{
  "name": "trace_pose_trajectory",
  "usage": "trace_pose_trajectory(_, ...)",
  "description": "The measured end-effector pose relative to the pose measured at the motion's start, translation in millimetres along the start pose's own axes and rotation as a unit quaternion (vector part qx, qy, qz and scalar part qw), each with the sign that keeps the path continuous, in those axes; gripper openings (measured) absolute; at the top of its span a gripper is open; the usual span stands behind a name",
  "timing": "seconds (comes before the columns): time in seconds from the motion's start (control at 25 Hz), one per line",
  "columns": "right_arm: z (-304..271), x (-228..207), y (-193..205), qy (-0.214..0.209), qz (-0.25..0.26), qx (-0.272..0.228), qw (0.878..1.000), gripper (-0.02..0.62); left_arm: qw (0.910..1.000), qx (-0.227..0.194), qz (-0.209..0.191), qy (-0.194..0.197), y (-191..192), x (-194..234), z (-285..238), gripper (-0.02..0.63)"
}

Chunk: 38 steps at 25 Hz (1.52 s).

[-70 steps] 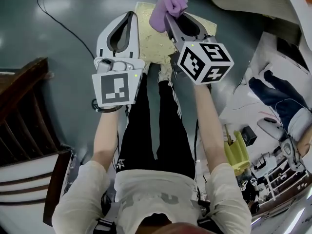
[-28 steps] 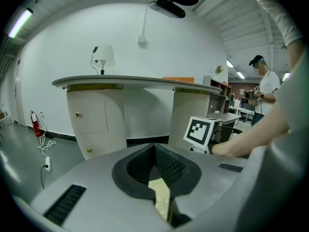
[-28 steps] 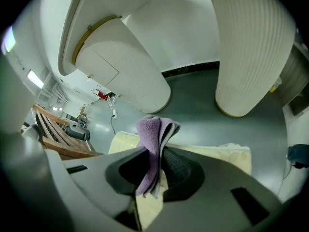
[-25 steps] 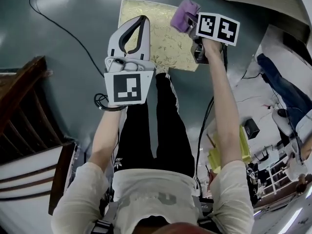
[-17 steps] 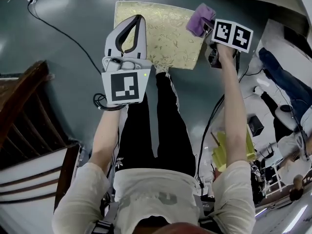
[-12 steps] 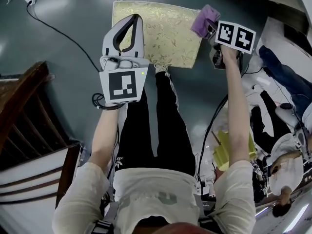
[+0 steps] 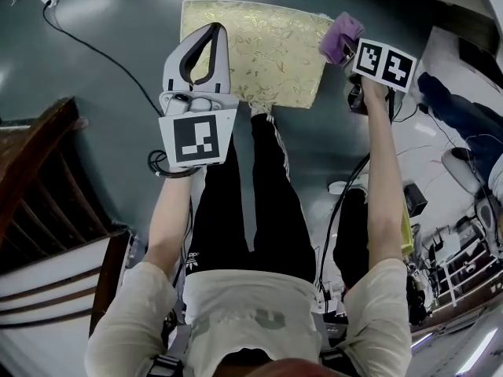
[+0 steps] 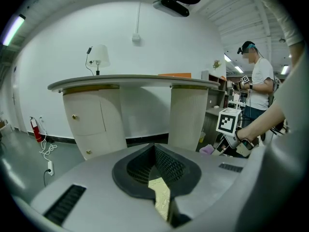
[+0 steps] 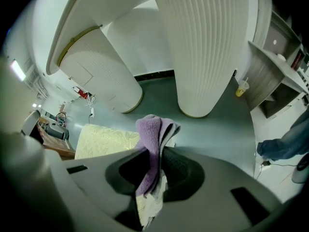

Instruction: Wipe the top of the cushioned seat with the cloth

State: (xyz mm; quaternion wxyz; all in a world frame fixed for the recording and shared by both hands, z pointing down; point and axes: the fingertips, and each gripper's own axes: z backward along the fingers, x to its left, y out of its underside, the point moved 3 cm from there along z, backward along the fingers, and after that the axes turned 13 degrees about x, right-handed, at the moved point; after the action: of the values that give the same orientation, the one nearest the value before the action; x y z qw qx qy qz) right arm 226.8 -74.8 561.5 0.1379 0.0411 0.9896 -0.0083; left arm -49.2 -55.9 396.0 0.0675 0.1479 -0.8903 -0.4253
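The cushioned seat is a square pad in pale gold floral fabric, low on the grey floor ahead of the person's legs. My right gripper is shut on a folded purple cloth, which hangs at the seat's right edge near its far corner; I cannot tell whether it touches. In the right gripper view the cloth stands up between the jaws of the right gripper, with the seat to the left. My left gripper hovers over the seat's left part, shut and holding nothing. In its own view the left gripper shows a sliver of seat.
A dark wooden chair stands at the left. A black cable crosses the floor. A white curved table on ribbed pedestals rises beyond the seat. A person stands at the right, among cluttered shelves.
My right gripper has carried the cloth rightward across the seat, from its middle to its right edge. The left gripper has stayed shut over the seat's left part.
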Motion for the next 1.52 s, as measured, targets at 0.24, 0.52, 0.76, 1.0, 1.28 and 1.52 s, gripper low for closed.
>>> trace_pose_trajectory(0.24, 46.5, 33.5, -15.5, -0.065, -0.003, -0.055, 0.996, 0.081, 0.9995, -0.003, 0.017, -0.025, -11.2, 11.5, 0.9, 0.005)
trace_pose_trajectory(0.52, 59.1, 198.4, -3.2, -0.177, 0.106, -0.045, 0.977, 0.081, 0.9954, -0.010, 0.040, -0.087, -11.3, 74.5, 47.2, 0.005)
trace_pose_trajectory(0.76, -13.2, 299.3, 34.7, -0.235, 0.139, 0.021, 0.962, 0.081, 0.9908, 0.010, 0.064, -0.119, 22.7, 94.5, 68.3, 0.005)
trace_pose_trajectory(1.0, -73.9, 336.5, 44.9, -0.214, 0.128, 0.056, 0.967, 0.081, 0.9881, 0.019, 0.082, -0.129, 44.6, 107.9, 78.6, 0.005)
trace_pose_trajectory(1.28, -92.0, 334.0, 47.4, -0.192, 0.087, 0.046, 0.976, 0.081, 0.9870, 0.006, 0.091, -0.133, 51.1, 114.8, 86.0, 0.005)
trace_pose_trajectory(1.52, -94.9, 324.6, 45.9, -0.195, 0.075, 0.051, 0.977, 0.081, 0.9877, 0.007, 0.088, -0.129, 50.9, 110.1, 80.5, 0.005)
